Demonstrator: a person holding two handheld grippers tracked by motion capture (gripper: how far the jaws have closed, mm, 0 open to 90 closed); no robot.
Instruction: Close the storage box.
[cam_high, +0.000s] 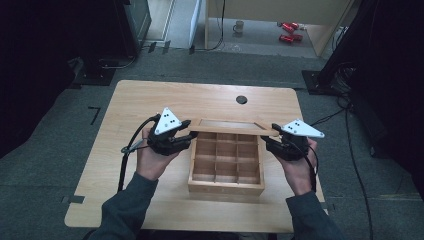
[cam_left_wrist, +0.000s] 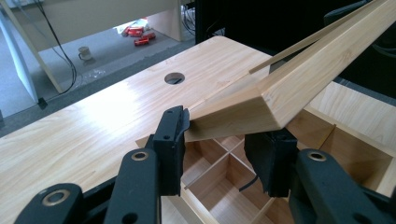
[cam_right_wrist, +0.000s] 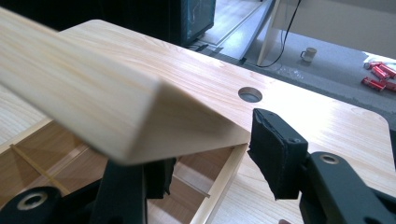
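Both claws on the box lid (cam_high: 227, 128), one per side. Left claw (cam_high: 186, 131) at the lid's left corner: in the left gripper view my jaws straddle that corner, left pad (cam_left_wrist: 180, 126) touching the edge, the other jaw under the lid; can't tell if it's actually clamped. Right claw (cam_high: 268, 141) at the lid's right corner: in the right gripper view the lid sits over one jaw, the other pad (cam_right_wrist: 275, 149) stands clear of the edge, so jaws apart, not gripping. Lid tilted up over the far edge of the wooden box (cam_high: 226, 186). Box sits mid-surface (cam_high: 150, 100), slightly near side, nine compartments exposed. Cable hole (cam_high: 241, 99) in the surface beyond the box. Mug (cam_high: 238, 26) and red cans (cam_high: 289, 32) on the floor far behind.
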